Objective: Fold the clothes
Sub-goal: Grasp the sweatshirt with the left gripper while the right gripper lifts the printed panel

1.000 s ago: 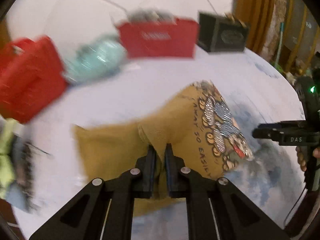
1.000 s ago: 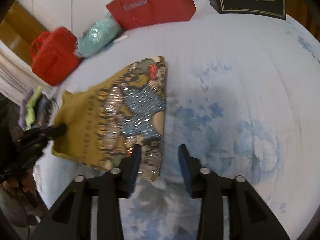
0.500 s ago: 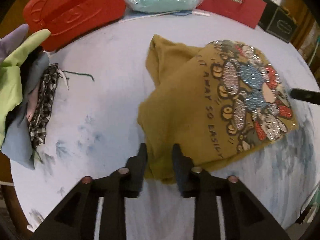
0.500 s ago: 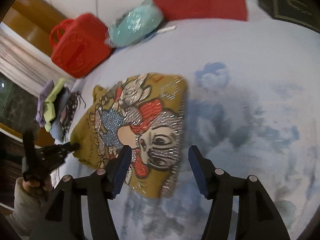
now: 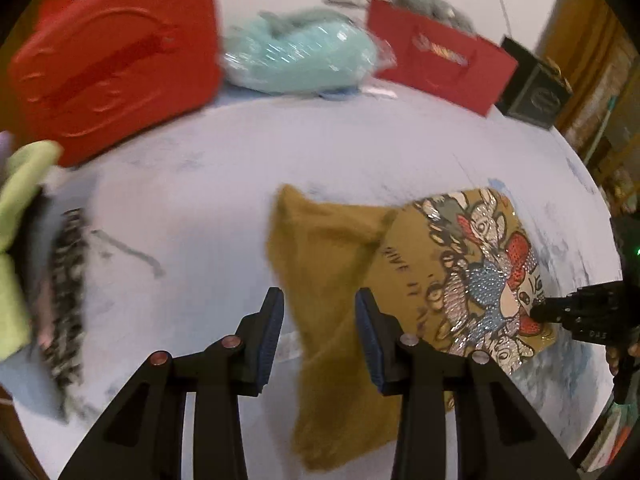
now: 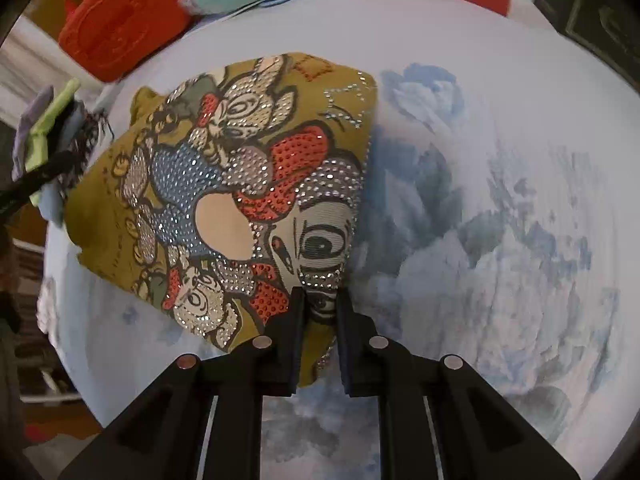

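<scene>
A mustard shirt (image 5: pixel 332 248) with a sequinned cartoon print lies folded on the tablecloth; the print (image 6: pixel 224 184) faces up. My left gripper (image 5: pixel 318 300) hovers over the plain mustard part. Its jaws are opening, the cloth lies under the gap, and the pads do not touch it. My right gripper (image 6: pixel 320 296) sits at the near edge of the printed side. Its jaws are closing, and a pinch of the hem is caught between the pads. In the left wrist view the right gripper (image 5: pixel 576 314) shows at the shirt's right edge.
A red case (image 5: pixel 112 68), a teal plastic-wrapped bundle (image 5: pixel 300 56), a red paper bag (image 5: pixel 440 68) and a black box (image 5: pixel 536 92) line the far side. A pile of clothes (image 5: pixel 24 240) sits at the left edge. The blue-flowered tablecloth (image 6: pixel 500 200) spreads to the right.
The left gripper let go of the mustard cloth, spread its jaws and shifted over the shirt. The right gripper dropped onto the printed edge and closed on it.
</scene>
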Motion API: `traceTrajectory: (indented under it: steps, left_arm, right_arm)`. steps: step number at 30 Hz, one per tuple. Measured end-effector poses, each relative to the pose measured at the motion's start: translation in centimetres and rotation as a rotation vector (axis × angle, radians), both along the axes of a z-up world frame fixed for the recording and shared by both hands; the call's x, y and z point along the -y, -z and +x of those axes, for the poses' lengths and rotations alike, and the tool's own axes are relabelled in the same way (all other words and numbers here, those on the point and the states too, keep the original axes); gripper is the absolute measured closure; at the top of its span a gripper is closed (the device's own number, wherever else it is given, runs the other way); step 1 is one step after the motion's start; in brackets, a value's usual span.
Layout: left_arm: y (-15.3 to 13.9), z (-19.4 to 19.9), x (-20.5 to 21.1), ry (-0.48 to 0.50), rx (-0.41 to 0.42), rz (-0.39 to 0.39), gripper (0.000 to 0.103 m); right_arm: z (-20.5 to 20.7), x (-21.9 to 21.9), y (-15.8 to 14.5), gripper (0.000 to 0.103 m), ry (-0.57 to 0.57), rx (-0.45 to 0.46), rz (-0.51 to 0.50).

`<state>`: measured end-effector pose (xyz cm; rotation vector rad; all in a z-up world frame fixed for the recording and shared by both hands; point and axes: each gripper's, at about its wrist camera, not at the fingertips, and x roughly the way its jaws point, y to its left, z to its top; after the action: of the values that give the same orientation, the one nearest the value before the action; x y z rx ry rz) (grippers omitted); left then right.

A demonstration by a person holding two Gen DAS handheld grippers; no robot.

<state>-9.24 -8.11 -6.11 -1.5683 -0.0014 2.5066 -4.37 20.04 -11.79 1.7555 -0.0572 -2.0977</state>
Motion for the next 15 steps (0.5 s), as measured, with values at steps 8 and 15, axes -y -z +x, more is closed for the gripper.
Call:
traceTrajectory:
  steps: [8, 15]
  left_arm:
    - [1.9, 0.3, -4.3, 0.106, 0.079, 0.133, 0.099]
    - [1.0, 3.4, -6.0, 0.221, 0.061, 0.179, 0.095]
  right_arm:
    - [-0.2, 0.1, 0.2, 0.087, 0.002, 0.005, -0.022]
    - [-0.1, -0.3, -0.1, 0.086, 0.015, 0.005, -0.057]
